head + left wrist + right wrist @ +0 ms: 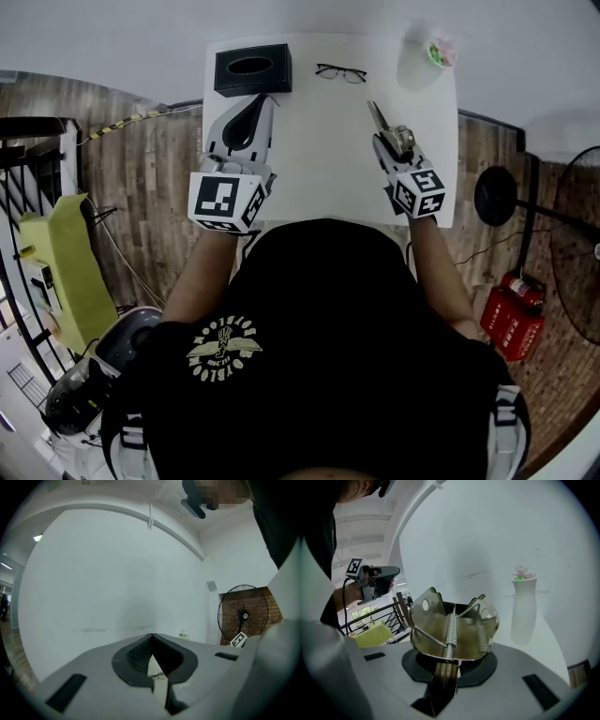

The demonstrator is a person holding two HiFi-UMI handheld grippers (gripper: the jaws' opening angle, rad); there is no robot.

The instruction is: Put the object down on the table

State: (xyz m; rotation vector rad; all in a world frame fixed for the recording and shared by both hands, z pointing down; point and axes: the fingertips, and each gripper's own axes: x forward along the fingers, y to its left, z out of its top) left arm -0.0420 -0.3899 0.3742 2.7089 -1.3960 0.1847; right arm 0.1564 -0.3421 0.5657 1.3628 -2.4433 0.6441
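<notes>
Right tongs [396, 142] were clamped on the metal spring clamp [452, 630]. The pads were closed down narrow on one flat handle, with the spring coil and the two flared plates sticking up past the tips. In the head view the clamp sat over the right side of the white tabletop [319, 159], its long end pointing away from the person. Couldn't tell whether it touched the surface.

Left tongs [151, 635] were closed and empty. The tips met, with only a teardrop gap behind them. They were held over the left side of the tabletop, well apart from the right tongs.

Also on the tabletop, along the far edge:
- black tissue box [252, 70], far left, just beyond the left tongs
- glasses [340, 72], in the middle, also visible through the left tongs' gap
- white vase [419, 61] with a flower, far right corner, upright, beyond the clamp and to its right in the right gripper view

A standing fan [243, 615] stood off to the right by the brick wall.
</notes>
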